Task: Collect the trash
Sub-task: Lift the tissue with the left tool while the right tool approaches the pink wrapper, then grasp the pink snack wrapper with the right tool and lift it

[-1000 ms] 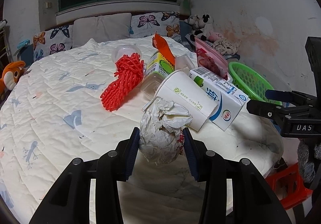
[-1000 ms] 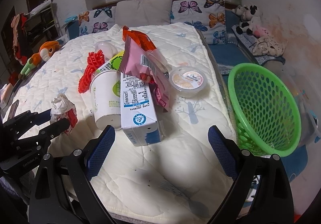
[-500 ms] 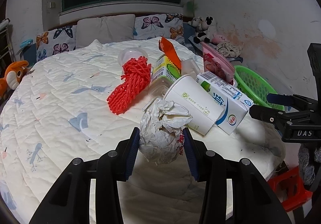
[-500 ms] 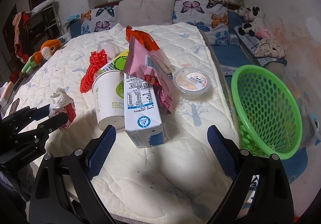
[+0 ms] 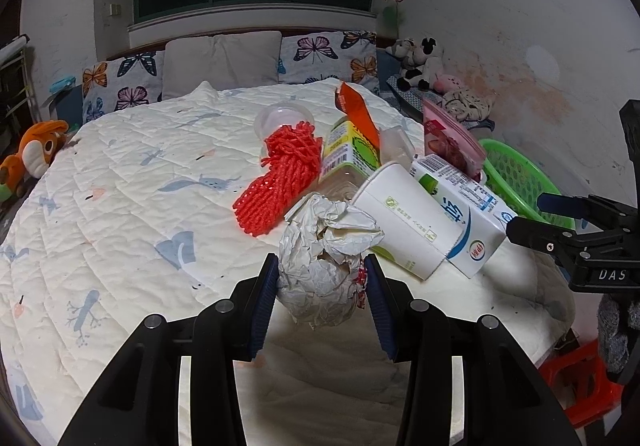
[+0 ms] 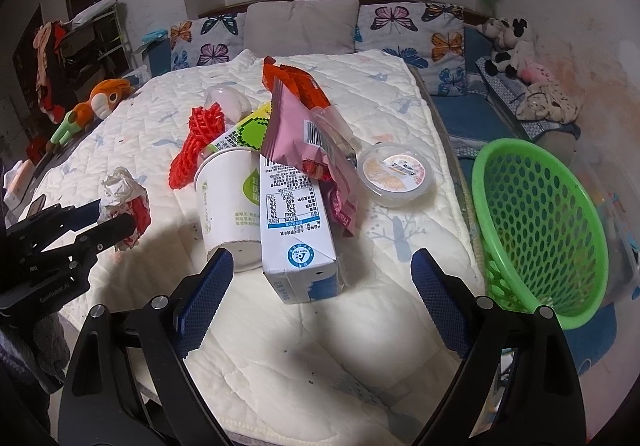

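My left gripper (image 5: 320, 278) is shut on a crumpled paper ball (image 5: 326, 258) and holds it above the bed; the ball also shows in the right wrist view (image 6: 122, 192). A trash pile lies on the bed: a white paper cup (image 6: 228, 206), a milk carton (image 6: 294, 230), a pink wrapper (image 6: 308, 134), a red net (image 5: 280, 182), a green-yellow carton (image 5: 348, 154), an orange packet (image 5: 356, 110) and a lidded plastic tub (image 6: 396, 174). My right gripper (image 6: 320, 286) is open and empty, just before the carton. A green basket (image 6: 540, 222) stands to the right of the bed.
Pillows (image 5: 220, 62) line the headboard. An orange plush toy (image 5: 36, 146) lies at the bed's left edge. Stuffed animals (image 6: 508, 42) sit by the right wall. A red stool (image 5: 576, 390) stands on the floor below the bed's near right corner.
Both grippers have risen and drawn back slightly from the pile. The left gripper still holds the paper ball. The right gripper stays open.
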Demonstrator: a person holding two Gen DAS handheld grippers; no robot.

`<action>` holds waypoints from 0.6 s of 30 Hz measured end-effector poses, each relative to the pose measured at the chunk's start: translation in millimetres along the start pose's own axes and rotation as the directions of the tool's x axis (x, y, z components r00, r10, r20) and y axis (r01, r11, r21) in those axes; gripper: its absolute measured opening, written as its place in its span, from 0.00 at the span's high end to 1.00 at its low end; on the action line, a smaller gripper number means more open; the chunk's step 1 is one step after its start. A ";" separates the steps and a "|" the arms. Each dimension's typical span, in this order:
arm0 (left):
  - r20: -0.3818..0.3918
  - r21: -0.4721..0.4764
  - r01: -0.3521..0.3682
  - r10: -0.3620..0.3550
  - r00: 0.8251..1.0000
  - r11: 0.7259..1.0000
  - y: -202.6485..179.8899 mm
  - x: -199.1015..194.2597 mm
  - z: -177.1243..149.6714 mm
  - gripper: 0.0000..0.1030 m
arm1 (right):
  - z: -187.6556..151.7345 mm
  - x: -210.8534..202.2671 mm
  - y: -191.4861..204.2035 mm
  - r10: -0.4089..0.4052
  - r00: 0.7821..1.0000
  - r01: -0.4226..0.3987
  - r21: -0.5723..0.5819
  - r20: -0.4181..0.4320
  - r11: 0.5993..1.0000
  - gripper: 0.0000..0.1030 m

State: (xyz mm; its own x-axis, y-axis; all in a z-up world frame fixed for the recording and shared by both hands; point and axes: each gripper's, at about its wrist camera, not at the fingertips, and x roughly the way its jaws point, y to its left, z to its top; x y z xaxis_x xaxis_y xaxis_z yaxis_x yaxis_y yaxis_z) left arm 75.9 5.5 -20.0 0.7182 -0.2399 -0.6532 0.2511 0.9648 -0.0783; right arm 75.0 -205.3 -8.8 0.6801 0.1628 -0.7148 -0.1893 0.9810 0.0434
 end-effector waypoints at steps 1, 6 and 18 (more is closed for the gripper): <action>0.000 -0.002 -0.002 0.002 1.000 1.000 1.2 0.1 0.3 0.59 | 0.9 0.3 -0.1 0.002 1.000 -0.002 -0.002 0.001 1.000 0.14; 0.004 -0.014 -0.013 0.013 1.000 1.000 6.2 -1.8 4.0 0.59 | 5.7 2.9 -0.5 0.016 1.000 -0.016 -0.009 0.002 1.000 0.16; 0.013 -0.019 -0.027 0.027 1.000 0.999 11.5 -4.7 14.8 0.59 | 37.3 22.9 2.4 0.068 0.998 -0.068 -0.023 0.010 0.997 0.23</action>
State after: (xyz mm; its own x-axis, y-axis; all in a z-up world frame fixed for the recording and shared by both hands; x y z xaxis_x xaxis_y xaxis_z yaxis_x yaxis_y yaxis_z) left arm 85.0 16.1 -6.7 0.7330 -0.2148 -0.6455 0.2189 0.9728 -0.0752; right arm 116.5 -195.2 1.0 0.6729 0.2302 -0.7030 -0.2513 0.9650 0.0755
